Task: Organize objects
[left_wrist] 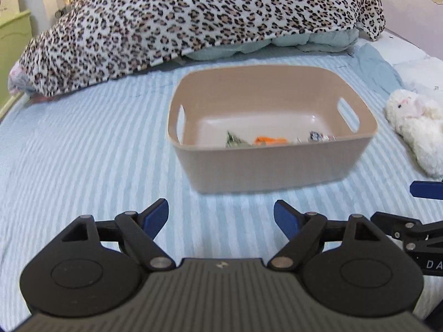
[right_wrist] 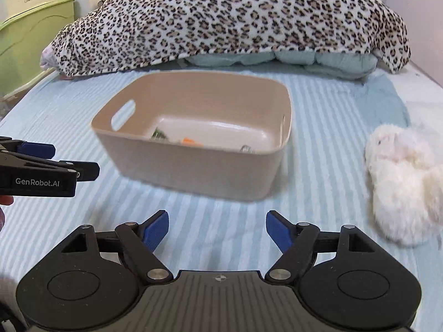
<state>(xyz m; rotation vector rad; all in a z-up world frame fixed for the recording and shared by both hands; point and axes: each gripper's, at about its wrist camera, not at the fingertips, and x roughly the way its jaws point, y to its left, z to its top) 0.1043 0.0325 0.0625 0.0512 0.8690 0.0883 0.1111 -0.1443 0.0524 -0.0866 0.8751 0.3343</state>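
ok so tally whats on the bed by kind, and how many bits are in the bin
beige bin: 1
small items inside the bin: 3 visible, green, orange, blue-and-white; the near wall may hide more
white plush toy: 1
leopard-print blanket: 1
pale blue quilt under the blanket: 1
total: 7
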